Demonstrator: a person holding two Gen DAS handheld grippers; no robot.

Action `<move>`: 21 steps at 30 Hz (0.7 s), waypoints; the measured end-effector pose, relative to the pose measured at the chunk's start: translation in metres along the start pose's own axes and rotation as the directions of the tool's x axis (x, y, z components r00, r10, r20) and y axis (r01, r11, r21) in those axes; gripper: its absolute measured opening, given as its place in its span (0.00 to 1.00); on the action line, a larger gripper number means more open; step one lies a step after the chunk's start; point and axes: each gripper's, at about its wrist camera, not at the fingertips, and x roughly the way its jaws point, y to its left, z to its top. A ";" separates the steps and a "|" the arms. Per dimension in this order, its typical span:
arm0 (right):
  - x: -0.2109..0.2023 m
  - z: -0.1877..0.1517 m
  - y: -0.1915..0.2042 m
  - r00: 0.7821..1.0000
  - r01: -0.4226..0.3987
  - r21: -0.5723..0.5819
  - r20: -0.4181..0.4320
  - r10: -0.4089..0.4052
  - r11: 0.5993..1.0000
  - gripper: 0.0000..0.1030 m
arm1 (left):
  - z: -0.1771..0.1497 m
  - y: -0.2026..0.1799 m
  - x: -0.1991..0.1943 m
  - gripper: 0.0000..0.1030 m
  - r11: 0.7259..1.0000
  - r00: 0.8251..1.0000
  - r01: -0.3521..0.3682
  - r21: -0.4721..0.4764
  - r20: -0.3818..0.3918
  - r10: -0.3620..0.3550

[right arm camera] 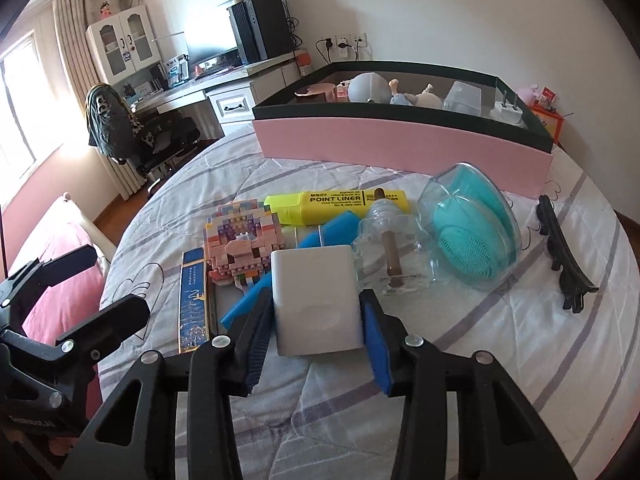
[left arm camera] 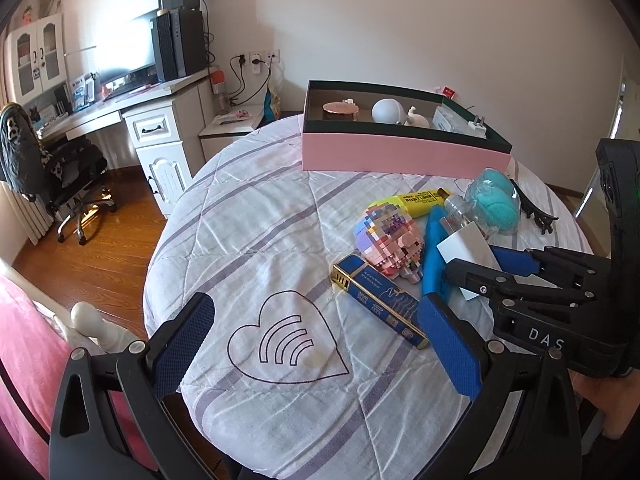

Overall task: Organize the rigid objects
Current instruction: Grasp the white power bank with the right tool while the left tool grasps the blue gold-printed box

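Pink box sits at the table's far edge. White charger block in the pile: light, stiff, smooth-sided, so flat sides are right. Right tool pinching it; left tool spread, empty.

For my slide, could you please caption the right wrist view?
Right gripper closes around a white charger among clutter before the pink box.

White desk stood against plain pale wall, glass-door cabinet at its left end, black office chair before it on sunlit wooden floor, bright window beyond.
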 end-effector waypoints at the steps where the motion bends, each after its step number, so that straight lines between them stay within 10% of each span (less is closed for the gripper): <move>1: -0.002 -0.001 0.001 1.000 0.001 -0.005 0.004 -0.001 1.000 0.42 | 0.000 -0.001 0.001 1.00 1.000 1.000 0.006 0.000 -0.003 -0.006; 12: -0.041 -0.026 -0.025 0.993 0.109 0.022 0.038 -0.110 0.994 0.40 | -0.004 -0.041 0.035 1.00 0.997 0.996 0.011 0.071 -0.091 -0.004; 21: -0.034 -0.029 -0.035 0.993 0.111 0.042 0.027 -0.112 0.993 0.40 | -0.005 0.011 0.037 1.00 0.994 0.990 -0.100 -0.040 -0.108 0.096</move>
